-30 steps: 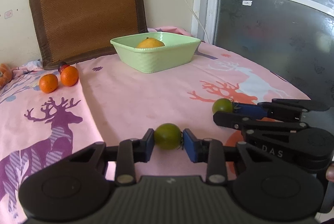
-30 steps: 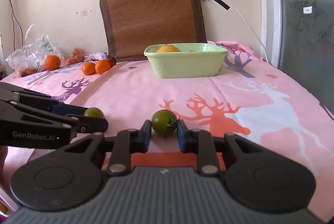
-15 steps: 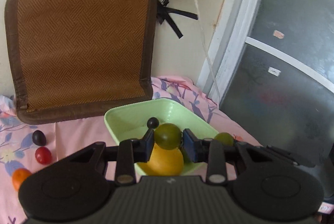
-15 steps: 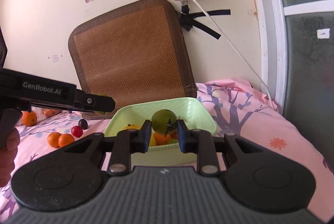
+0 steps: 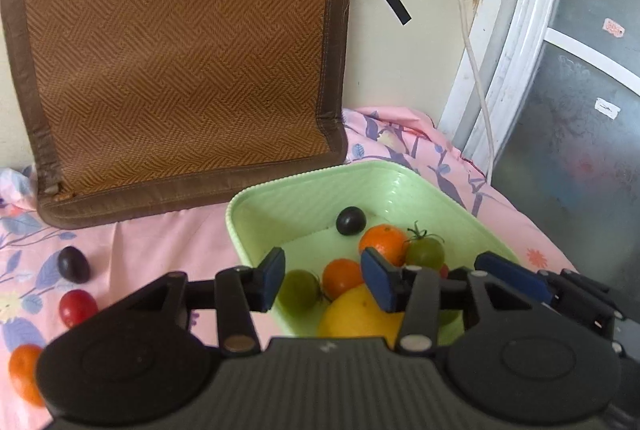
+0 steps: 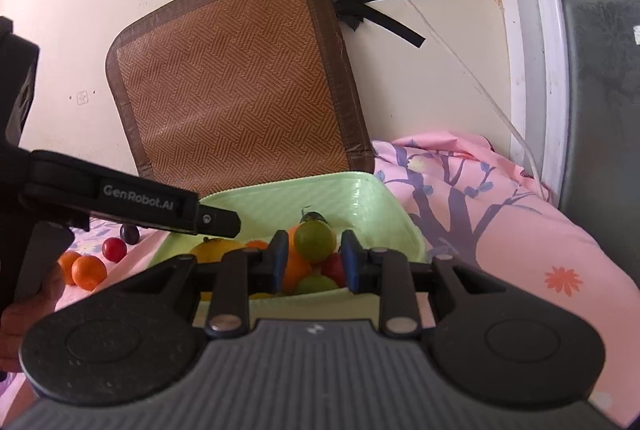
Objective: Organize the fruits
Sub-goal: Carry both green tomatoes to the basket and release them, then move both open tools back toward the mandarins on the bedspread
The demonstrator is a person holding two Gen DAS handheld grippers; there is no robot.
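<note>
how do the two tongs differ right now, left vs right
The left tongs are spread wide with nothing between them; the right tongs stand narrower, around a green tomato that may already be loose. The left one's green tomato already lies in the bowl. Both hover over the bowl.

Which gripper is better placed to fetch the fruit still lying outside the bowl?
Left. The left gripper is open and empty, and the red tomato and dark plum lie on its side of the bowl.
</note>
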